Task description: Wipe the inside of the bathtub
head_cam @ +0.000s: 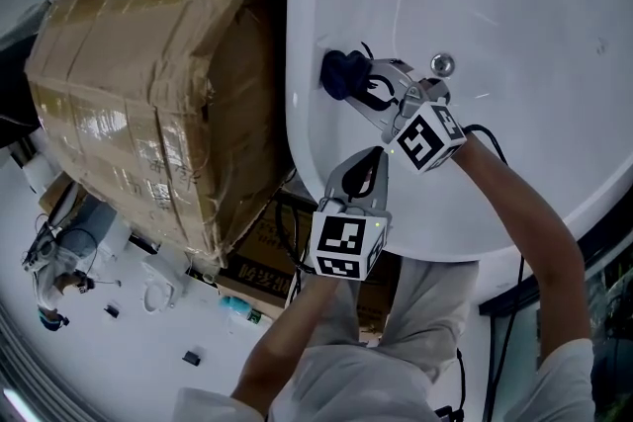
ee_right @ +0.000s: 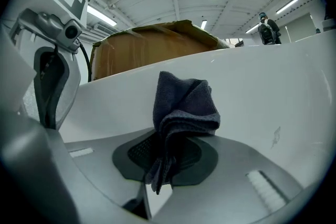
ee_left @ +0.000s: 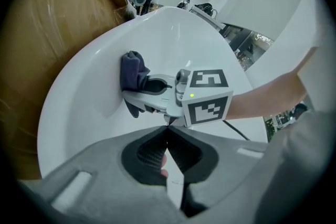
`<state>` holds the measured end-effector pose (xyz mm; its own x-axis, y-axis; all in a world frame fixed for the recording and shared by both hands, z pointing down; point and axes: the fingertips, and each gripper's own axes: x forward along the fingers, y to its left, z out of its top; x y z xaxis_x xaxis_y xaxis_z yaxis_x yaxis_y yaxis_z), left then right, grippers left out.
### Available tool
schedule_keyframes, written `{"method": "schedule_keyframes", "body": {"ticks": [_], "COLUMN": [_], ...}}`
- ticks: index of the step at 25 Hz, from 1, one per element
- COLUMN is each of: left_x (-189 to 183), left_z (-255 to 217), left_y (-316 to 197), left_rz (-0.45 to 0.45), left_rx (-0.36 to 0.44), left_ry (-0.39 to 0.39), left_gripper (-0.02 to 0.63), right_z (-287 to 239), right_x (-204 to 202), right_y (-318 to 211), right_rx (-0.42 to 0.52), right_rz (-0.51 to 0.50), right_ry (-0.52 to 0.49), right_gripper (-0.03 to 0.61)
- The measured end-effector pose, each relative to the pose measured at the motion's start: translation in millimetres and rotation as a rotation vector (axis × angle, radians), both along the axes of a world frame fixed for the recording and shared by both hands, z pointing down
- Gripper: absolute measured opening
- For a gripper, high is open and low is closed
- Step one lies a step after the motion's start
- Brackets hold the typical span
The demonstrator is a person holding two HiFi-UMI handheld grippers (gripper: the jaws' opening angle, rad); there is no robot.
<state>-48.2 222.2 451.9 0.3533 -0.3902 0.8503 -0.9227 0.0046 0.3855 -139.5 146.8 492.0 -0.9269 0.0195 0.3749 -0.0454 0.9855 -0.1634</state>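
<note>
A dark blue cloth (head_cam: 342,74) is pinched in my right gripper (head_cam: 362,84), which presses it against the inner wall of the white bathtub (head_cam: 514,25) just below the rim. The right gripper view shows the cloth (ee_right: 181,113) bunched between the shut jaws, against the white tub wall (ee_right: 273,97). My left gripper (head_cam: 368,171) hovers over the tub's near rim, just behind the right one, jaws shut with nothing in them. From the left gripper view, the cloth (ee_left: 134,78) and the right gripper (ee_left: 152,93) lie ahead on the tub wall.
A large cardboard box wrapped in plastic film (head_cam: 158,84) stands tight against the tub's left side. A chrome drain fitting (head_cam: 442,65) sits in the tub by the right gripper. Small items lie on the white floor (head_cam: 148,341) at lower left.
</note>
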Motion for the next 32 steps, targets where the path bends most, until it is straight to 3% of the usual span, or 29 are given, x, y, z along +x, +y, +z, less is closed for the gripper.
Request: {"method": "schedule_keyframes", "body": {"ticks": [7, 11, 16, 23, 32], "left_x": [3.1, 1.2, 1.3, 18.1, 35.3], "left_z": [-0.1, -0.8, -1.1, 0.2, -3.2], "left_y": [4.7, 2.7, -11.1, -35.2, -63.3], "left_rz": [0.001, 0.002, -0.014, -0.006, -0.001], "left_rx": [-0.007, -0.008, 0.001, 0.017, 0.012], "left_ry": [-0.003, -0.013, -0.021, -0.013, 0.005], "left_gripper": [0.000, 0.000, 0.000, 0.000, 0.000], "right_z": [-7.4, -10.3, -6.3, 3.3, 9.7], "right_x": [7.6, 17.3, 32.0, 55.0, 62.5], "right_y": [31.2, 37.7, 6.6, -86.0, -173.1], "right_rx": [-0.032, -0.054, -0.064, -0.041, -0.005], "right_rz": [-0.118, -0.117, -0.004, 0.208, 0.358], "right_ry": [0.010, 0.011, 0.025, 0.041, 0.050], "right_gripper": [0.055, 0.054, 0.055, 0.054, 0.055]}}
